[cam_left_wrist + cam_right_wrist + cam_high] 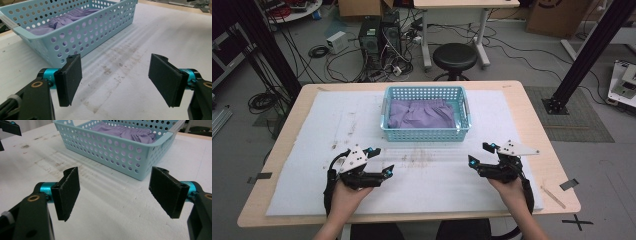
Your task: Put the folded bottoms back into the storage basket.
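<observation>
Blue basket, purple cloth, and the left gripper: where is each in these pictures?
blue basket (426,134): high view, on its near front wall.
purple cloth (422,114): high view, on the folded middle, inside the basket.
left gripper (381,160): high view, midway between its open jaws' tips.

Bare table (427,170) is left open between both tongs and the basket (426,134). The way forward is blocked only by its near wall.

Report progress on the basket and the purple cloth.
Done: the purple cloth lies inside the blue basket, which sits on the white mat. In hand: nothing; the left tool and right tool are open, short of the basket. Left: nothing visible outside the basket to handle.
</observation>
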